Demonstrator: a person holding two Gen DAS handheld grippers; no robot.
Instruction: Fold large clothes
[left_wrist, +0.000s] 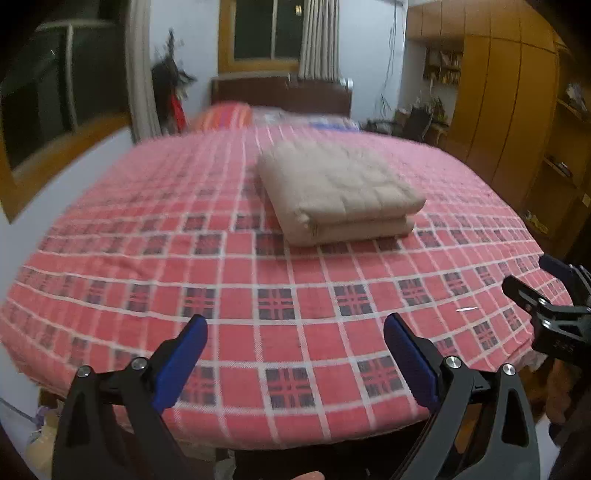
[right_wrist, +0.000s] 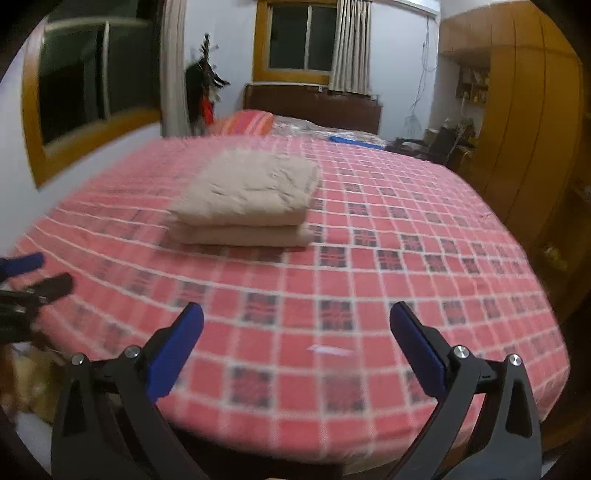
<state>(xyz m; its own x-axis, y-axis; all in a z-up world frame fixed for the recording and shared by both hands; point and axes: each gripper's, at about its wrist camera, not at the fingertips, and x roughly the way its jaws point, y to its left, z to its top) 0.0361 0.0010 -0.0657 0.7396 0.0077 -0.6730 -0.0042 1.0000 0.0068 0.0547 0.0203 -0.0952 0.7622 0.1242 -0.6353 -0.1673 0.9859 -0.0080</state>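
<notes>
A beige garment lies folded into a thick, soft rectangular stack of two rounded layers, its top faintly creased. It rests flat on the bed, past the middle and well apart from both grippers. The bed is covered with a woven sheet in red-pink checks crossed by white lines and dark plaid squares, drawn smooth apart from a few shallow wrinkles.

The left gripper is released, its two black arms spread wide with flat blue pads facing inward over the near edge of the bed, grasping nothing. The right gripper is likewise released and empty, its blue pads far apart. Behind the bed stand a dark wooden headboard and tall wardrobes of smooth orange wood.
</notes>
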